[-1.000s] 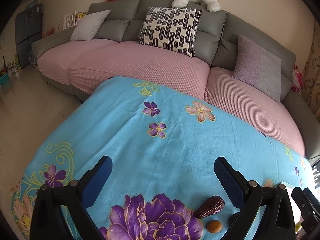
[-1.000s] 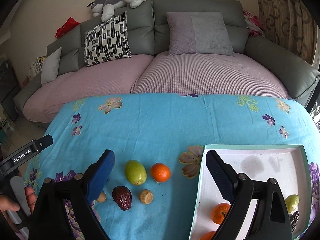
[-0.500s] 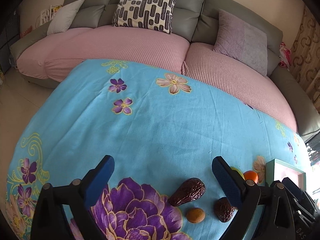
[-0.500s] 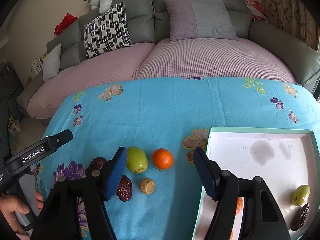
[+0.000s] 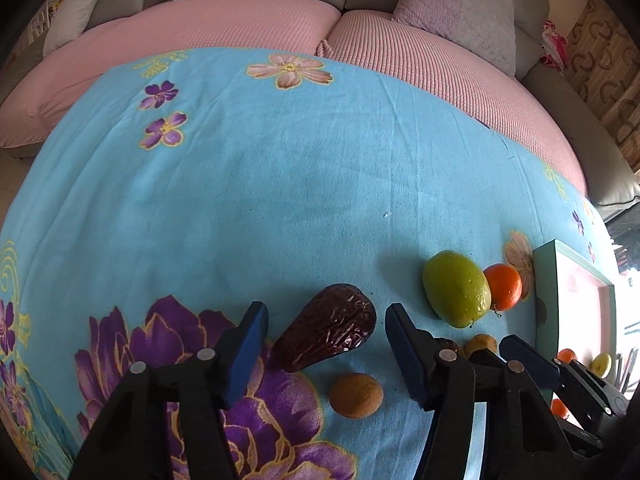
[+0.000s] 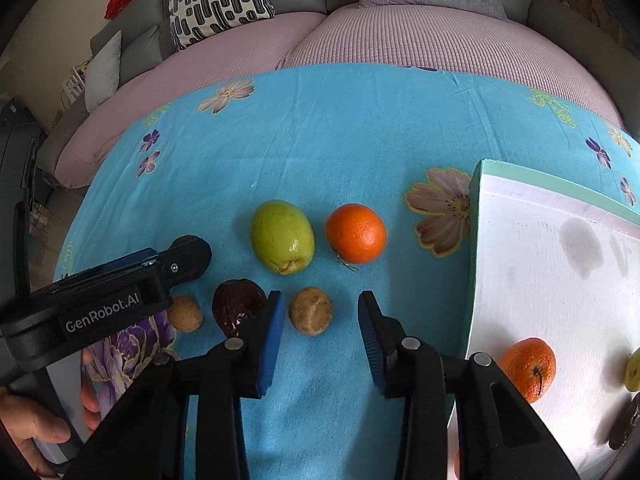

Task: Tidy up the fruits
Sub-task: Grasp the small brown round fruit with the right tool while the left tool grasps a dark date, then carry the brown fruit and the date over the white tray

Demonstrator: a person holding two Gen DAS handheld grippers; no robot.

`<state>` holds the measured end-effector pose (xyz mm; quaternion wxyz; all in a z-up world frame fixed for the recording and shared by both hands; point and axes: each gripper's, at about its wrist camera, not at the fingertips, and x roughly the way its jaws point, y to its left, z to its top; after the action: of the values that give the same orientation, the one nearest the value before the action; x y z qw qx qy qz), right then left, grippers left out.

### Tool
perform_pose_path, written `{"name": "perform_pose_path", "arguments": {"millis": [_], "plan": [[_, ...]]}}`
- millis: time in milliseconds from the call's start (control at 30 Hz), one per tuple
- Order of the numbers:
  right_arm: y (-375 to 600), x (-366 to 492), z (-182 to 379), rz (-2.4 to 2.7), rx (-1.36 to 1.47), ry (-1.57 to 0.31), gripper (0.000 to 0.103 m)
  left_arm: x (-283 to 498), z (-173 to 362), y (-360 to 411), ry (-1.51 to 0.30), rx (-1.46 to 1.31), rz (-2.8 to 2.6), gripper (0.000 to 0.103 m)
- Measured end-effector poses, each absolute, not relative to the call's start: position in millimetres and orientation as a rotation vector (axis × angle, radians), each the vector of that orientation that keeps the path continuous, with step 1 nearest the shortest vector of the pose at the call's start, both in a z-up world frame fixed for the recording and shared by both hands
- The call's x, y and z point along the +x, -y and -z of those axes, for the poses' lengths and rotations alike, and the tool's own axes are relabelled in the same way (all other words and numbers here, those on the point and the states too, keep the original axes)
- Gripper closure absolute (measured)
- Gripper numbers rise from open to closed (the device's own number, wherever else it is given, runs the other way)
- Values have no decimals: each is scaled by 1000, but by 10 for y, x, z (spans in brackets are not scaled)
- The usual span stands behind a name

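Fruit count: your tray (image 6: 478, 216) holds an orange (image 6: 528, 368) and perhaps two more, six remain on the surface, your left tongs (image 5: 324, 348) closing around the large date (image 5: 328, 328), right tongs (image 6: 320, 336) narrowing around the tan fruit (image 6: 311, 311), neither gripping.

The right gripper (image 6: 320, 330), jaws just closing, brackets a walnut (image 6: 311, 311) untouched on the blue cloth (image 6: 340, 140).

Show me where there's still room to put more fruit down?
The white tray is mostly bare between its far green rim and the orange lying in it. The blue cloth is free between the sofa and the green fruit. It's crowded near the front, where loose fruits cluster around both grippers.
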<state>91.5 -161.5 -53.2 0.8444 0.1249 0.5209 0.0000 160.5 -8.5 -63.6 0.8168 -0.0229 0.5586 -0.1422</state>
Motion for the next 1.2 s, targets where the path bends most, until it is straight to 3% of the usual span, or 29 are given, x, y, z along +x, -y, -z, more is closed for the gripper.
{"name": "perform_pose_path", "arguments": {"millis": [67,200,800,1200], "plan": [[1588,919,554,-8,257,-1109,70,1596,654,103,-1198,-35,301,51],[1571,925,565,-21,259,-1116,78,1573,631,104,-1194,-37,316,58],[1859,758,169,71,306,-991,78,1377,2,12,-1021,-101,390,59],[2578,439,47,323,346,-953,78,1187,-156,526,-978,-36,525,59]]}}
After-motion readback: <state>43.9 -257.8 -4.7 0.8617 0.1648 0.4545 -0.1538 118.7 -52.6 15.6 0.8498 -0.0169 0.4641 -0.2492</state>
